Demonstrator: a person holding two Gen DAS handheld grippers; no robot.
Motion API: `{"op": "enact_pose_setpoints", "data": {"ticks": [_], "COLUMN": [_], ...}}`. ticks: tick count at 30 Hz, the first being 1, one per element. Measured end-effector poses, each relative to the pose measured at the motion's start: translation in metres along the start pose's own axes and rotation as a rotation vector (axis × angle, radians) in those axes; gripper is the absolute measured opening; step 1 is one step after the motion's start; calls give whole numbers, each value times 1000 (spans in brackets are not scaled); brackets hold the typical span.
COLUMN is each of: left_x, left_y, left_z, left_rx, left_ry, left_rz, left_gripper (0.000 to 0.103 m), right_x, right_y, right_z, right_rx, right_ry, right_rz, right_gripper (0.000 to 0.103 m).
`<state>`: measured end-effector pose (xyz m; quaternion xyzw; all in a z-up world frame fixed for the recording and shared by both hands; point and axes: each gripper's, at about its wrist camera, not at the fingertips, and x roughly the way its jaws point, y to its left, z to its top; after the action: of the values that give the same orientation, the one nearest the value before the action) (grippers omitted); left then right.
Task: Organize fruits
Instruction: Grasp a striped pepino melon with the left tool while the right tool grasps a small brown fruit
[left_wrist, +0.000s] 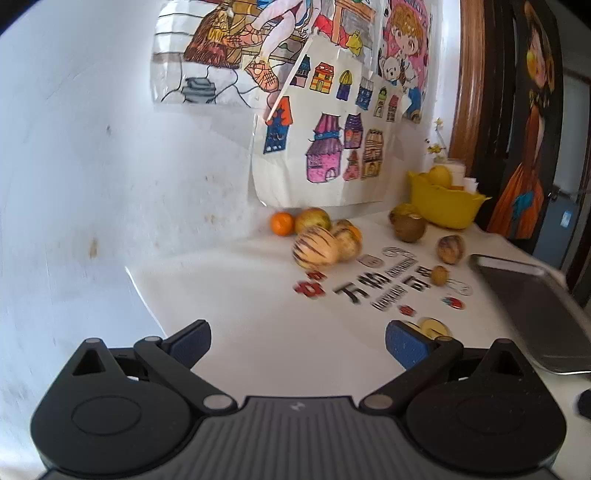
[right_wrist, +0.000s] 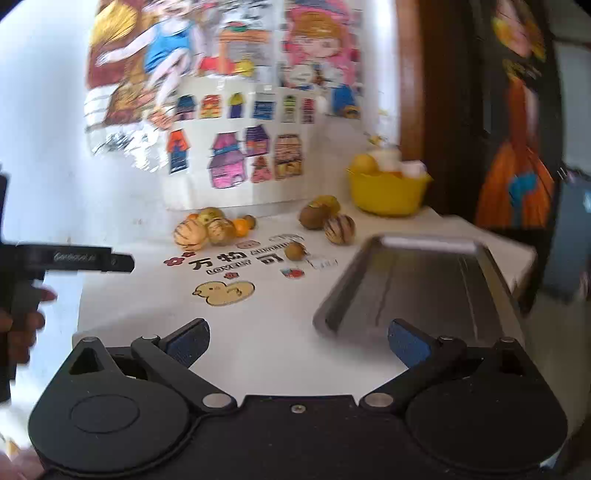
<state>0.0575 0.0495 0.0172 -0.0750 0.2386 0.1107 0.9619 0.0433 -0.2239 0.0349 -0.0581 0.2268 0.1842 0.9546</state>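
Observation:
Fruits lie on a white table (left_wrist: 258, 317) by the wall: an orange (left_wrist: 282, 223), an apple (left_wrist: 313, 219), striped yellow melons (left_wrist: 317, 251), brown kiwis (left_wrist: 408, 227) and a small brown fruit (left_wrist: 439, 275). The same fruits show in the right wrist view, with a striped melon (right_wrist: 190, 234) at left and another (right_wrist: 340, 229) at right. A yellow bowl (left_wrist: 445, 203) (right_wrist: 386, 194) holds fruit at the back right. A metal tray (left_wrist: 532, 306) (right_wrist: 421, 284) lies at right. My left gripper (left_wrist: 297, 341) is open and empty. My right gripper (right_wrist: 297, 341) is open and empty, near the tray's front edge.
Children's drawings (left_wrist: 321, 147) hang on the wall behind the fruits. Stickers and a duck picture (right_wrist: 223, 291) mark the tabletop. The left gripper's body and the person's hand (right_wrist: 22, 291) show at the left of the right wrist view. A dark wooden frame (left_wrist: 517, 110) stands at right.

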Motion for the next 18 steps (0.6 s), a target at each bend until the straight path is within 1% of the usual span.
{"op": "enact_pose_setpoints", "data": {"ticks": [4,8,11,14,18], "left_x": [20,39,52,63,79], "left_y": [3,1,1,1,-3], "left_z": [18,35,48,56,63], "left_rx": [39,70,75,85,134], "left_ry": [20,64,73,70,77], "left_rz": [18,32,22,5,-18], "left_gripper": [103,103,103,103,103], "right_x": [19,40,56,77,111], "right_y": [1,3,2,-3,-11], "right_z": [29,56,76,93,106], "right_rx": [-111,-202,-285,-351,-385], "right_ry": [31,50,64,105,158], "right_rz": [51,116,168,197,236], "right_gripper": [103,103,103,103,103]}}
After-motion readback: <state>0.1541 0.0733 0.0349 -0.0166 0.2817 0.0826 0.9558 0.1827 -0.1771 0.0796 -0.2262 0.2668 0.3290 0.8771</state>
